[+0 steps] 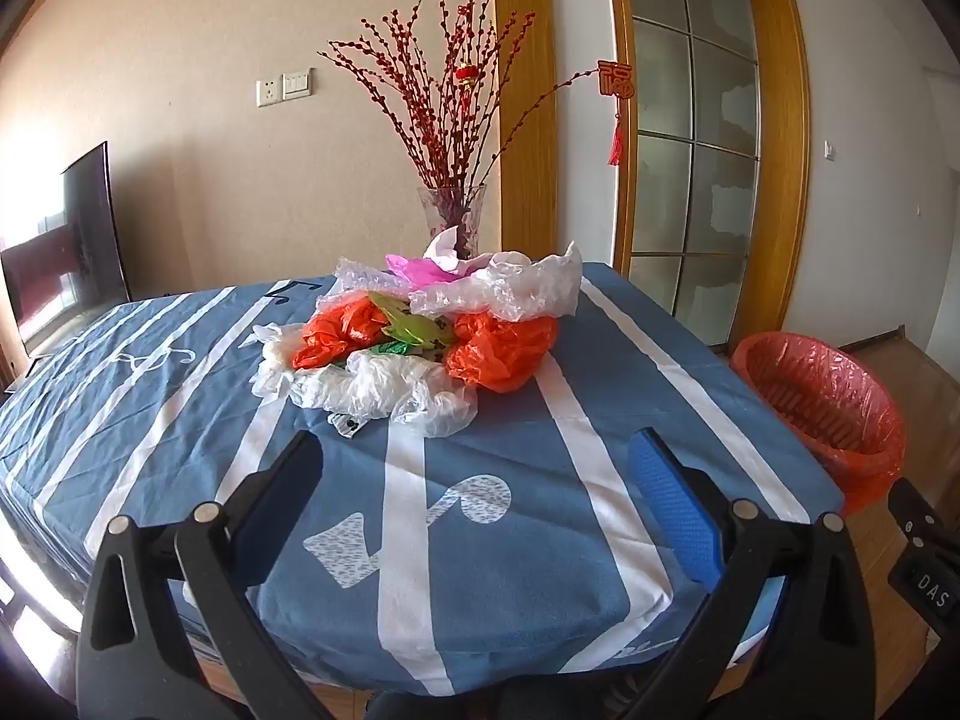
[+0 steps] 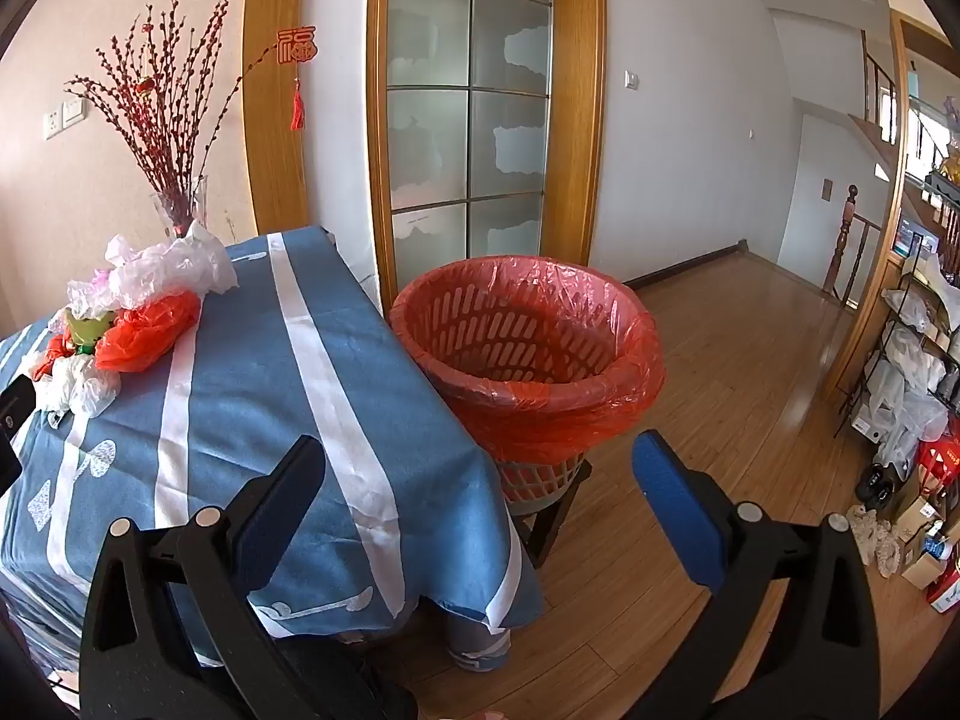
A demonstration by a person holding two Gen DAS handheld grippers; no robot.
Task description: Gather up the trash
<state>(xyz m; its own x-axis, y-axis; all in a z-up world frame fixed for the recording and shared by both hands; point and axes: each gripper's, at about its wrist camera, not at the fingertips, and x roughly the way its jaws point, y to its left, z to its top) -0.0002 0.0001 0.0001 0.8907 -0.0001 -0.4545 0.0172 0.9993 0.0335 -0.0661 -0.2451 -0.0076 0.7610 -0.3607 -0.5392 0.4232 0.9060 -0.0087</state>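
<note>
None of the trash has gone into the bin so far, as far as these views show. A heap of crumpled plastic (image 1: 420, 342) sits on the blue striped tablecloth (image 1: 480, 540) toward the far side of the table, just in front of a glass vase of red branches (image 1: 451, 216). It holds orange bags (image 1: 501, 351), clear and white film (image 1: 372, 384), bubble wrap (image 1: 510, 288), a pink scrap (image 1: 414, 270) and something green and yellow (image 1: 414, 324) in the middle. The waste basket (image 2: 528, 354), lined with a red bag, stands off the right edge of the table on what looks like a low stool, and its inside looks bare from the right wrist view. So the whole job seems to be ahead: every piece has to be lifted and carried right to the basket.

Both tools are spread wide and carry nothing. The left gripper (image 1: 474, 450) hangs over the near part of the cloth, aimed at the heap but well apart from it, with only fabric between its fingers. The right gripper (image 2: 480, 456) points past the table's right corner toward the basket, touching neither.
</note>
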